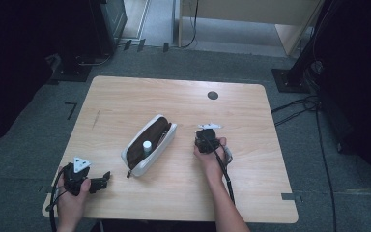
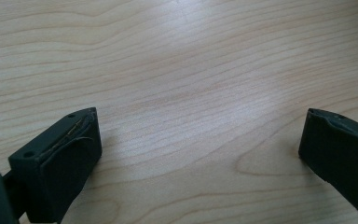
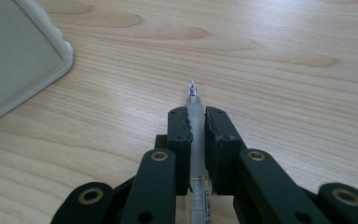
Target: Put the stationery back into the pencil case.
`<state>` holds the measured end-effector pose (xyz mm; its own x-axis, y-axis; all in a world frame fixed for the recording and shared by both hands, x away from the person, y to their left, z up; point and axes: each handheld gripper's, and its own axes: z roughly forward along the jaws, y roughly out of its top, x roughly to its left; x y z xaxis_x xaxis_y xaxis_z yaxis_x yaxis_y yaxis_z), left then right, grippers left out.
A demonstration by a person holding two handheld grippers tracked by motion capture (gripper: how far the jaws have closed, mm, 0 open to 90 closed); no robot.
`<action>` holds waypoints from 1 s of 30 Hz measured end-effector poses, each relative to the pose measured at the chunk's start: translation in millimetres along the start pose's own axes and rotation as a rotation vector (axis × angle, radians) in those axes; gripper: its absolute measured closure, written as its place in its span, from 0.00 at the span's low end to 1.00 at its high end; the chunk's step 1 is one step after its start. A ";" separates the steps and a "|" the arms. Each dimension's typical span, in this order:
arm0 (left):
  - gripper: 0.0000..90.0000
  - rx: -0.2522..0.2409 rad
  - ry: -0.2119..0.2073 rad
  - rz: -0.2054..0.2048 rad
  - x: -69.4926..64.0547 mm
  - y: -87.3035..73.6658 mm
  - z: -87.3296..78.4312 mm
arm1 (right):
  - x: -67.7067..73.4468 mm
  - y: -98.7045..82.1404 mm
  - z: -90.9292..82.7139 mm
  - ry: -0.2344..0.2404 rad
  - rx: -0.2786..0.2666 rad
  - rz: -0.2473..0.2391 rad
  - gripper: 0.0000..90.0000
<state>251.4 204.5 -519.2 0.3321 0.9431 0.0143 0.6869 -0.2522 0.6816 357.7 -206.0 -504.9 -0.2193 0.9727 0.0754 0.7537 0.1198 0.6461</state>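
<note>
I see one pen (image 3: 195, 116) clamped in my right hand-held gripper (image 3: 196, 122). My left hand-held gripper (image 2: 200, 135) gapes empty. One pencil case (image 1: 149, 144) lies on the table (image 1: 125, 101).

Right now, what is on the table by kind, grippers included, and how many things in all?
Pencil cases: 1, white pencil case, lying unzipped
White-capped items inside the case: 1, white-capped item
Pens: 1, clear pen, clamped in the right gripper
Grippers: 2, left gripper open over bare wood, right gripper shut on the pen
Total: 5
</note>
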 end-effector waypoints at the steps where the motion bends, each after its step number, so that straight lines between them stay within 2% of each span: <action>1: 0.00 -0.002 0.000 -0.002 -0.2 0.0 0.1 | -1.0 -0.3 -0.3 0.010 0.000 0.005 0.91; 4: 0.00 -0.001 0.000 -0.001 -0.1 0.0 0.0 | -1.6 -2.2 -3.5 0.037 -0.014 0.018 0.91; 17: 0.00 -0.001 0.000 -0.001 0.0 0.0 0.0 | 12.3 2.4 -39.7 0.114 -0.179 -0.014 0.91; 24: 0.00 -0.002 0.000 -0.002 -0.1 0.0 0.1 | 27.0 13.1 -66.7 0.194 -0.271 -0.018 0.91; 30: 0.00 -0.001 0.000 0.000 0.0 0.0 0.0 | 46.7 32.4 -92.5 0.245 -0.343 -0.056 0.91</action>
<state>251.4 204.4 -519.2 0.3318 0.9432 0.0142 0.6867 -0.2518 0.6820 314.6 -175.1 -410.2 -0.4265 0.8855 0.1846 0.4959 0.0582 0.8665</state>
